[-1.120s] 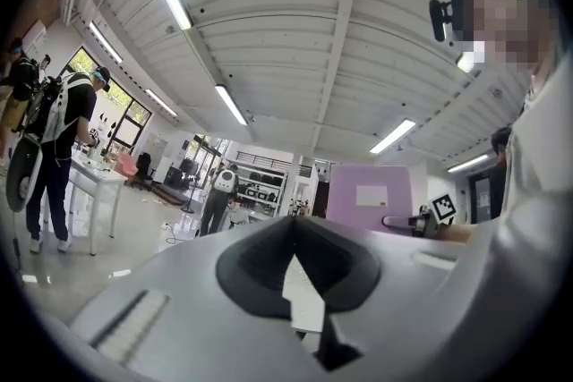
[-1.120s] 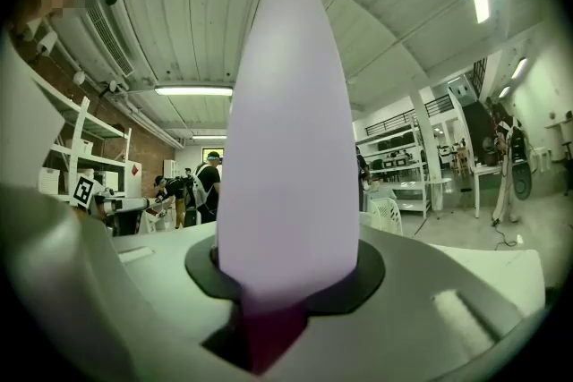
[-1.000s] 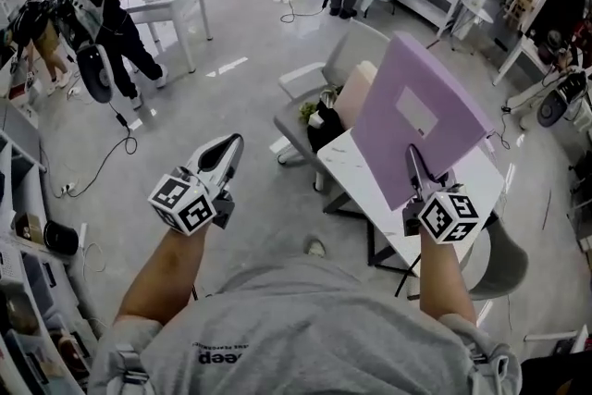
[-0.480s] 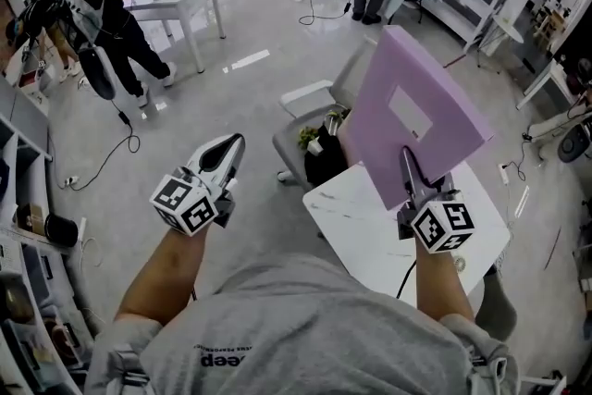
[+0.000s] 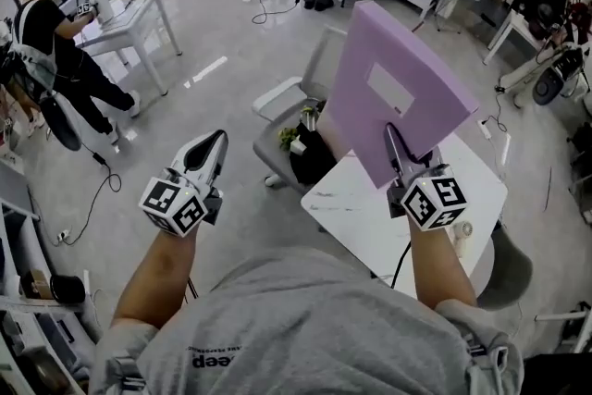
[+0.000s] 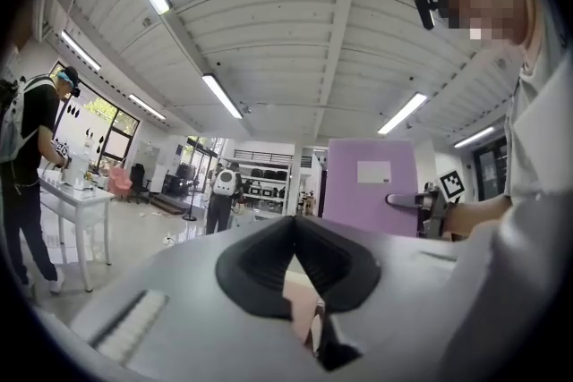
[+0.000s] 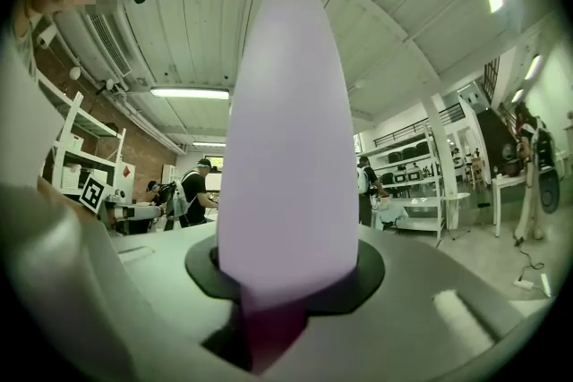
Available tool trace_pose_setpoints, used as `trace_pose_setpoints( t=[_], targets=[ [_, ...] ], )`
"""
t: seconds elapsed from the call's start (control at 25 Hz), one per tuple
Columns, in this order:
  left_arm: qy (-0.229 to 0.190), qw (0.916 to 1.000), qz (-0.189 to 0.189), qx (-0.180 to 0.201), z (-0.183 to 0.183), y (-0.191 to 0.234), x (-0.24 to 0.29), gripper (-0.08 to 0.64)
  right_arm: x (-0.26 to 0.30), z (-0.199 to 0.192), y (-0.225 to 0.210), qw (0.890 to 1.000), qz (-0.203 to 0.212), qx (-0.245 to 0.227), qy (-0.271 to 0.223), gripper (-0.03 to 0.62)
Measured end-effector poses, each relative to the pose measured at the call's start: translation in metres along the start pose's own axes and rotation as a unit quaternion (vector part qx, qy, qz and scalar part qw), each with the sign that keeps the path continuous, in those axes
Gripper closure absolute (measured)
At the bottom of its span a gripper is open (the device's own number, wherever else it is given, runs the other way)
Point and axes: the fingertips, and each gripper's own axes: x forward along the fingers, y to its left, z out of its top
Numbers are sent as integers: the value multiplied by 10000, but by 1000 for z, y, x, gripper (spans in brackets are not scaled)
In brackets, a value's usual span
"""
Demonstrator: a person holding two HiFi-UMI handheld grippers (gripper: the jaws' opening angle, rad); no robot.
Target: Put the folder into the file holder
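Just white label (image 5: 389, 94) on purple folder (image 5: 356, 117)

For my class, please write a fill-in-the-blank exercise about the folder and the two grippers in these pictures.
1. The folder held up in the air is ____ in colour.
2. The gripper clamped on it is the person's ____ one.
3. The left gripper holds ____.
4. The small table below the folder has a ____ top.

Missing words: purple; right; nothing; white
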Motion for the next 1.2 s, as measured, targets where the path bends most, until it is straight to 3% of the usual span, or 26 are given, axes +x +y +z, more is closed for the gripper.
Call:
trace_pose_setpoints(
  t=[0.4, 0.6, 0.88, 1.2],
  targets=[
    [157, 9931, -1160, -14, -9, -73, 100, 505, -57, 67, -91, 9910, -1238, -246, -448, 463],
    [206, 9870, -1593, -68, -23, -118, 151, 505, -72, 78, -141, 9850, -1595, -344, -564, 463],
    [295, 9800, -1960, -190, -47, -163, 201, 505, -73, 46, -184, 9833, -1749, -216, -444, 463],
    [406, 9760, -2119, -296, -81, -178, 227, 505, -49, -11, -206, 9858, -1649, -149, -293, 463]
  ],
)
